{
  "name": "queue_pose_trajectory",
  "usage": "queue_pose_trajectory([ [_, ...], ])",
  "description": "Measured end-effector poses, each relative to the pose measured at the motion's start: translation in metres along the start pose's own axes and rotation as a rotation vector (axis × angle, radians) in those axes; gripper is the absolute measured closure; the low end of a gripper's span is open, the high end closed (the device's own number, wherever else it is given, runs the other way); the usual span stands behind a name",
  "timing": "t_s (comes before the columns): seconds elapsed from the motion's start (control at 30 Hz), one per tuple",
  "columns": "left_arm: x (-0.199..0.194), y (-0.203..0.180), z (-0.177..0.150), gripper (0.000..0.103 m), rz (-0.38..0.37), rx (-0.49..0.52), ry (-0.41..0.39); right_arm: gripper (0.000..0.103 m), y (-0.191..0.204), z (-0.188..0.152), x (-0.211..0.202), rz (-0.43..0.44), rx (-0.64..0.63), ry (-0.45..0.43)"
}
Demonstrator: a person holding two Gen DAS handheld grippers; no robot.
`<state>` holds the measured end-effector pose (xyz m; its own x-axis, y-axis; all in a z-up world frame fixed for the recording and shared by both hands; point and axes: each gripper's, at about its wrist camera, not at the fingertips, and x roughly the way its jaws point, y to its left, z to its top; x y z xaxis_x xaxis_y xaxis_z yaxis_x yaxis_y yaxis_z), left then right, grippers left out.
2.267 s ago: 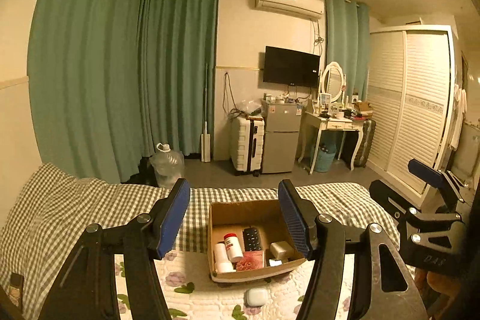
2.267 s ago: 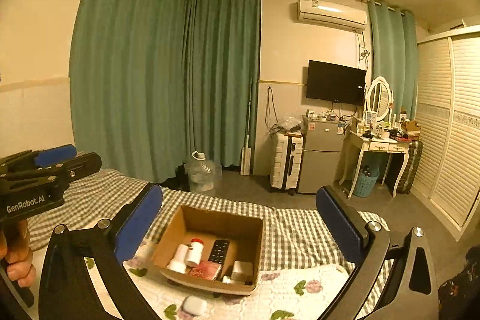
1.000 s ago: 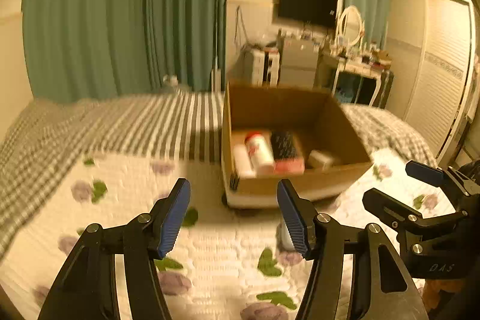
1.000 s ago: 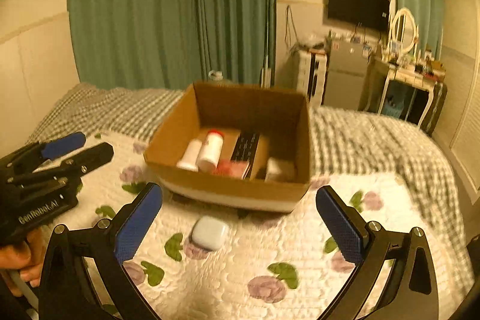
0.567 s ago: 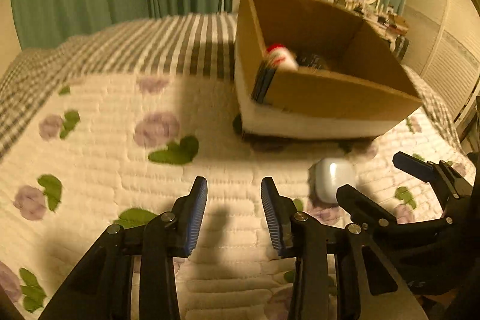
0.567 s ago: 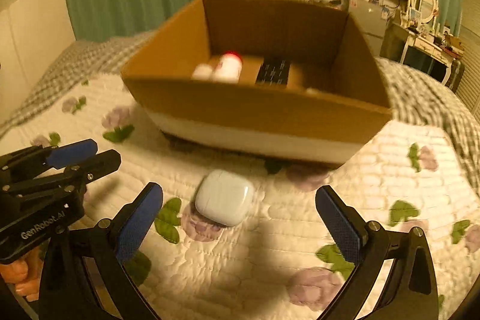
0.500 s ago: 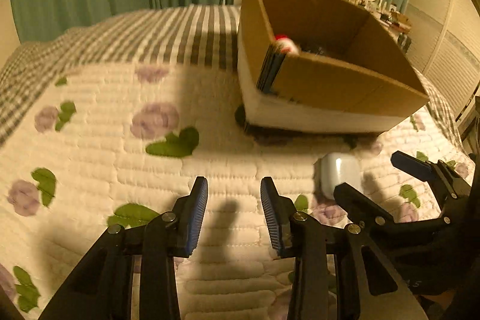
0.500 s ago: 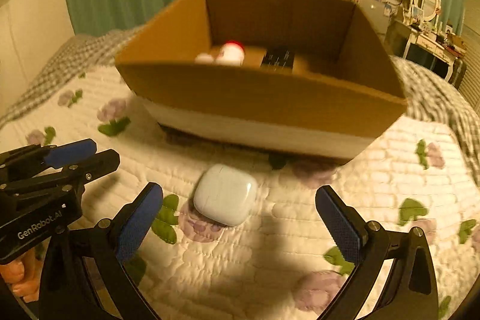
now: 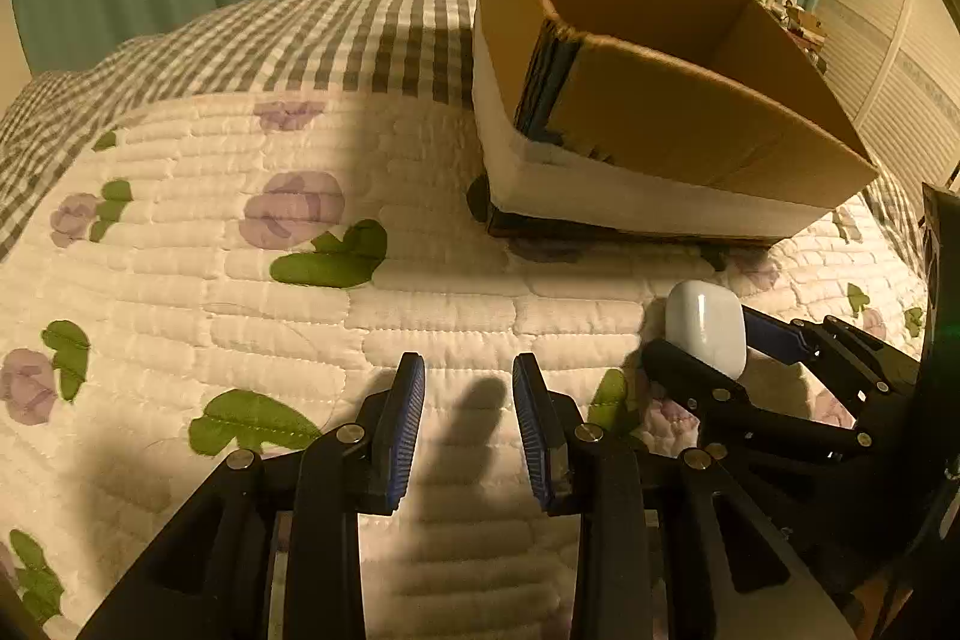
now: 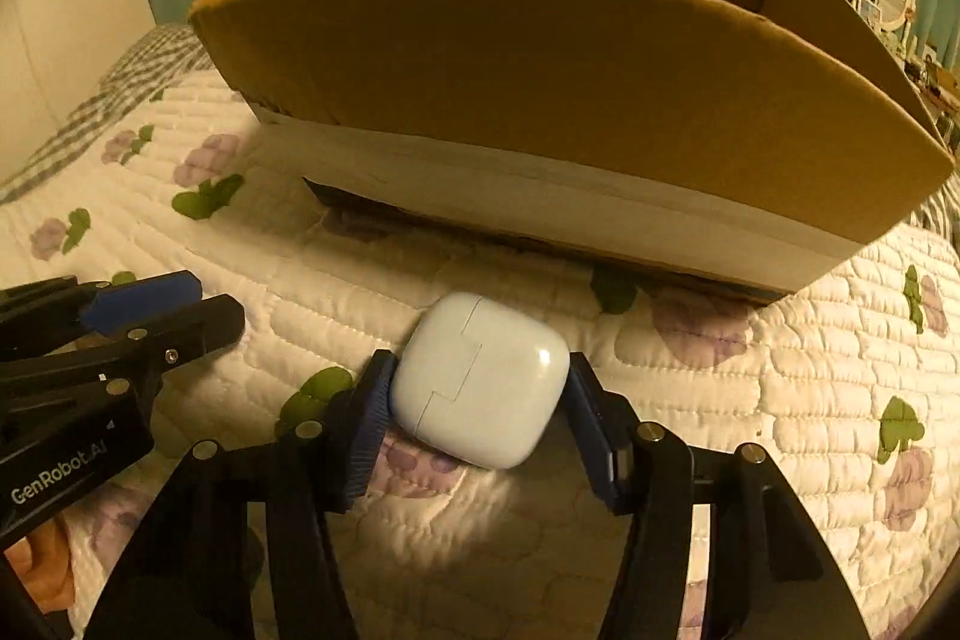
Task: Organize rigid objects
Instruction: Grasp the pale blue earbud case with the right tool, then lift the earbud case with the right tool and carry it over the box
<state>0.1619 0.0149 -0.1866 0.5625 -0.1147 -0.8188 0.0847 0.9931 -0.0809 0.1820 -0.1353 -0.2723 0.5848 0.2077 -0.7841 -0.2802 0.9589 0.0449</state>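
Right view: the white case (image 10: pixel 480 381) lies on the quilt (image 10: pixel 372 268), just before the box (image 10: pixel 540 58). The right gripper (image 10: pixel 474 400) is closing, pads at both sides of the case.
Left view: the left gripper (image 9: pixel 468 418) is closed to its narrowest, nothing between the pads.
Case, left view: partly covered by the right gripper's finger (image 9: pixel 690 376).
Box: its inside is hidden in both views.

A white rounded earbud case (image 10: pixel 480 379) lies flat on the floral quilt, at six o'clock from the open cardboard box (image 10: pixel 570 58).
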Motion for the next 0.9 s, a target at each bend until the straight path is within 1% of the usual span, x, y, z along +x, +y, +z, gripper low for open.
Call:
queue_pose_trajectory([
  [0.13, -0.018, -0.005, -0.005, 0.072, -0.001, 0.016, -0.022, 0.047, -0.004, -0.006, -0.019, 0.015, 0.009, -0.014],
  [0.27, -0.035, -0.011, -0.012, 0.072, 0.002, 0.035, -0.035, 0.047, -0.005, -0.017, -0.040, 0.013, 0.015, -0.011],
  [0.37, -0.048, -0.015, -0.012, 0.072, 0.001, 0.037, -0.053, 0.047, -0.007, -0.026, -0.061, 0.008, 0.023, -0.028],
  [0.6, -0.099, -0.023, -0.017, 0.072, -0.018, 0.014, -0.121, 0.047, -0.009, -0.036, -0.125, 0.000, 0.042, -0.105],
  [0.7, -0.118, -0.026, -0.016, 0.072, -0.031, -0.003, -0.147, 0.047, 0.000, -0.032, -0.147, -0.006, 0.038, -0.147],
  [0.9, -0.166, -0.039, -0.011, 0.072, -0.044, -0.004, -0.239, 0.047, 0.012, -0.025, -0.194, -0.015, 0.033, -0.243],
])
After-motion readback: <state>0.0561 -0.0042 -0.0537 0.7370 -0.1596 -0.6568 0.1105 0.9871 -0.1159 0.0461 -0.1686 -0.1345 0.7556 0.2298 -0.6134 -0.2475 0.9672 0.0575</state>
